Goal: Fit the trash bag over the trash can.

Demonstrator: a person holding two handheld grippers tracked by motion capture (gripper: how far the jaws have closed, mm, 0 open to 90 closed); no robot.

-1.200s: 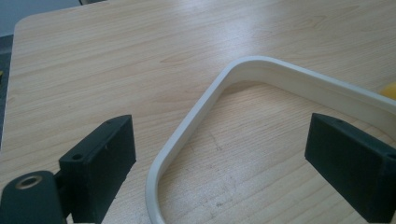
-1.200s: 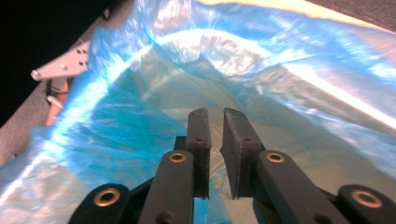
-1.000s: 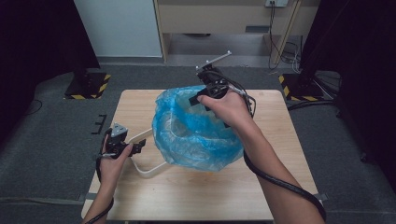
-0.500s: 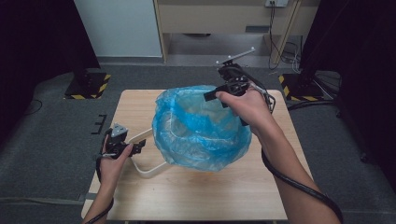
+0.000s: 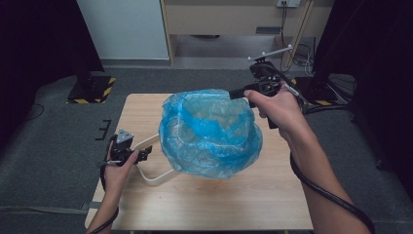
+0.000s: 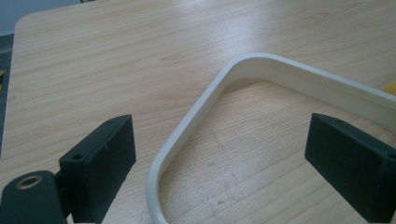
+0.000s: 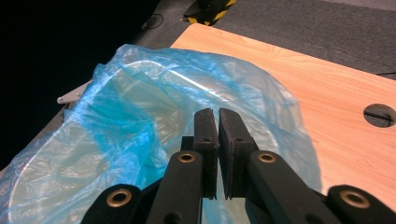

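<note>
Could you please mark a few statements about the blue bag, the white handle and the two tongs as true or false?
1. The right tongs are shut on the thin blue plastic bag. True.
2. The left tongs are clamped tight on the curved white plastic handle. False: their jaws stand wide apart, with the handle lying between them untouched.
3. The blue bag is draped over a pale round bin rim that shows through it. True.
4. The light wooden table is covered by a cloth. False: its wood grain is bare.
5. The bag lies flat and folded. False: it is opened out and billowed.
</note>
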